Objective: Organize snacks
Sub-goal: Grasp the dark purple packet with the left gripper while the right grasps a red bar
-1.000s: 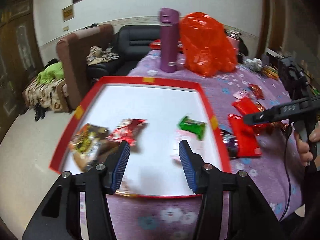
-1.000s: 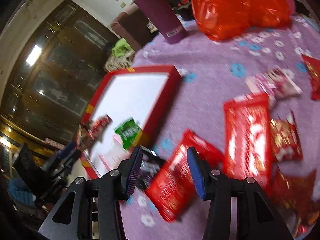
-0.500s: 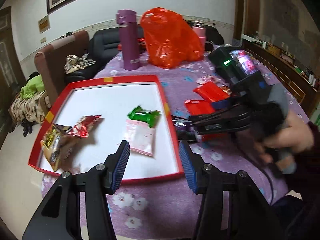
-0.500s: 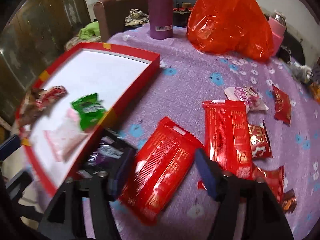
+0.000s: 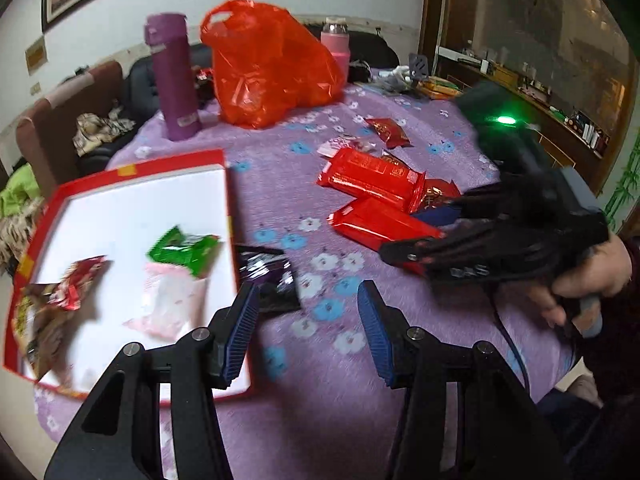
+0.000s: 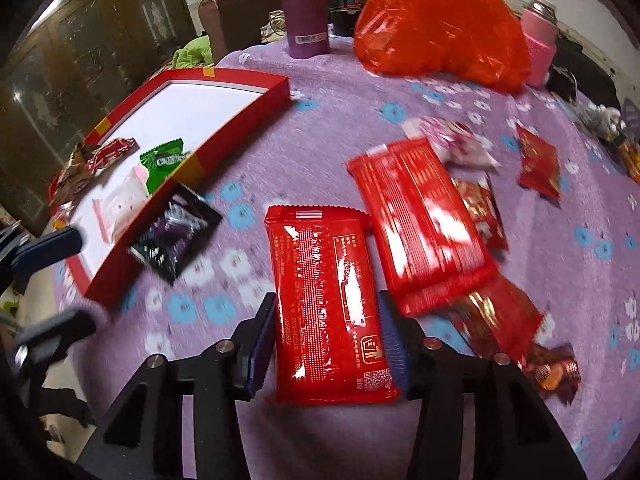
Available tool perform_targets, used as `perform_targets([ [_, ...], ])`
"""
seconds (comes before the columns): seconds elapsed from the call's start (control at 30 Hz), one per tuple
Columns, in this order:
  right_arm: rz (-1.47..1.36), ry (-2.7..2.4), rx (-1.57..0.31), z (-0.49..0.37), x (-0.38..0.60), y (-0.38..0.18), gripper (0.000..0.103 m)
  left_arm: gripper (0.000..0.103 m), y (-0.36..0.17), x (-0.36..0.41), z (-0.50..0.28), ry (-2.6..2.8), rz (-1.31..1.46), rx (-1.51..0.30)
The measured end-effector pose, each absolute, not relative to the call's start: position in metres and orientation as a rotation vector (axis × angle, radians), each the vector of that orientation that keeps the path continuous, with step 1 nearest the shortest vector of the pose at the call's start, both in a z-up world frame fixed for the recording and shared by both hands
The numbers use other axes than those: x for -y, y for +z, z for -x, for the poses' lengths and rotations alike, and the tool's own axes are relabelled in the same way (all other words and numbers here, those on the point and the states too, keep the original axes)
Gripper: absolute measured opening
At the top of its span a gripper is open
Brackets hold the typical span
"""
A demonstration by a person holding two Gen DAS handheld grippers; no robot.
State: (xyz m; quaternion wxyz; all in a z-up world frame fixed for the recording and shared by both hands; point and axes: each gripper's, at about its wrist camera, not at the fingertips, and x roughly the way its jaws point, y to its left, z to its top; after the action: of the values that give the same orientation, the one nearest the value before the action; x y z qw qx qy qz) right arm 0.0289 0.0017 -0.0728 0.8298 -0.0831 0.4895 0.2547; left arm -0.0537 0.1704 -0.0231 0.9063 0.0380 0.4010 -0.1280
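Note:
A red-rimmed tray (image 5: 218, 156) with a white floor holds a green packet (image 5: 182, 250), a pink packet (image 5: 168, 304) and a red-and-brown packet (image 5: 76, 282). A black-purple packet (image 5: 272, 276) lies on the purple cloth beside the tray. My left gripper (image 5: 306, 320) is open and empty just in front of it. My right gripper (image 6: 326, 332) is open, its jaws on either side of a long red packet (image 6: 328, 296) lying flat. A second long red packet (image 6: 424, 216) lies beside it. The tray also shows in the right wrist view (image 6: 240, 116).
A purple flask (image 5: 172, 80), an orange plastic bag (image 5: 272, 68) and a pink bottle (image 5: 336, 46) stand at the back of the table. Small red and pink packets (image 6: 536, 162) are scattered at the right. A sofa (image 5: 60, 120) stands beyond the table's left edge.
My left gripper has swung right, off the tray and toward the black-purple packet. My right gripper has moved forward so the long red packet now sits between its open jaws.

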Motion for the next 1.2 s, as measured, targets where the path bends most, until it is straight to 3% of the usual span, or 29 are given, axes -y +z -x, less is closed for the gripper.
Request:
perform_targets([
  [0.77, -0.065, 0.656, -1.0, -0.044, 0.053, -0.075, 0.05, 0.052, -0.062, -0.158, -0.01, -0.156, 0.014, -1.05],
  [1.2, -0.082, 0.669, -0.999, -0.044, 0.055, -0.076, 0.05, 0.053, -0.062, -0.147, -0.013, -0.117, -0.085, -1.023],
])
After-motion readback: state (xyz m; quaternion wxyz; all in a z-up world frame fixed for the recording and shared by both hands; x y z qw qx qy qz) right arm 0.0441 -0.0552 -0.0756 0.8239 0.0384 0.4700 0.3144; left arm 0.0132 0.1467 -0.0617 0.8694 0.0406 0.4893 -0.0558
